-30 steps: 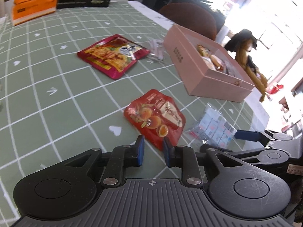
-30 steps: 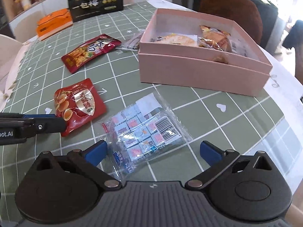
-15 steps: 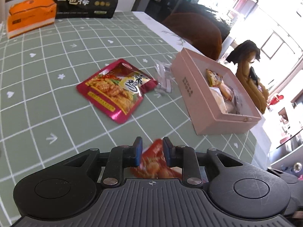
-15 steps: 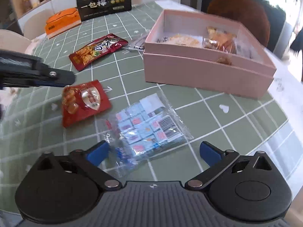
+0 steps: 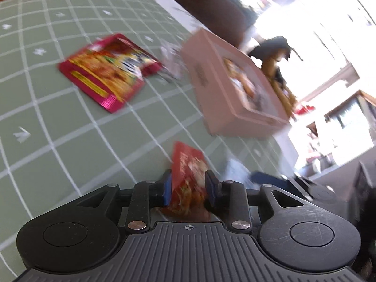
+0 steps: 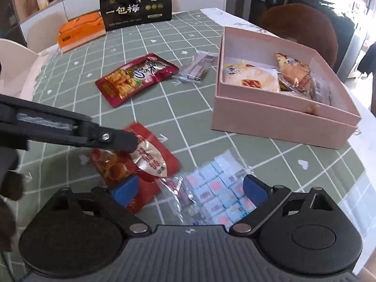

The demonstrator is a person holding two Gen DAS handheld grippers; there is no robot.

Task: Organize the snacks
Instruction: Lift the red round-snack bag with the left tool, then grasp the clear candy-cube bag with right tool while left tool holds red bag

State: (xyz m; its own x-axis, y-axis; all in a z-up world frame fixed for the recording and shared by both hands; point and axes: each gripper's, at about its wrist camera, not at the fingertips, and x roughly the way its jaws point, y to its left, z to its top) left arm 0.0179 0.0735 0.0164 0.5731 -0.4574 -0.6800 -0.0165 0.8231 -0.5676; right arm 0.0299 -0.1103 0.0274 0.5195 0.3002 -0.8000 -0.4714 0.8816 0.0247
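A red snack pouch (image 5: 188,164) stands tilted between the pads of my left gripper (image 5: 188,181). The jaws are opening, and both pads still touch the pouch's sides. In the right wrist view one left finger (image 6: 117,138) crosses the same pouch (image 6: 150,162). My right gripper (image 6: 190,185) is open and hovers low over a clear pack of blue and white sweets (image 6: 218,188). Its left pad sits in front of the pouch's lower corner. The pink box (image 6: 282,117), holding several snacks, lies to the right. The left wrist view is blurred.
A dark red snack bag (image 6: 136,80) and a small clear packet (image 6: 197,67) lie on the green checked cloth (image 6: 176,112) beyond. An orange box (image 6: 80,31) and a black bag (image 6: 136,4) stand at the far edge. A brown chair back (image 6: 298,28) rises behind the pink box.
My left gripper swung down over the red pouch, which went from lying flat to standing between its wider jaws. My right gripper moved forward over the sweets pack.
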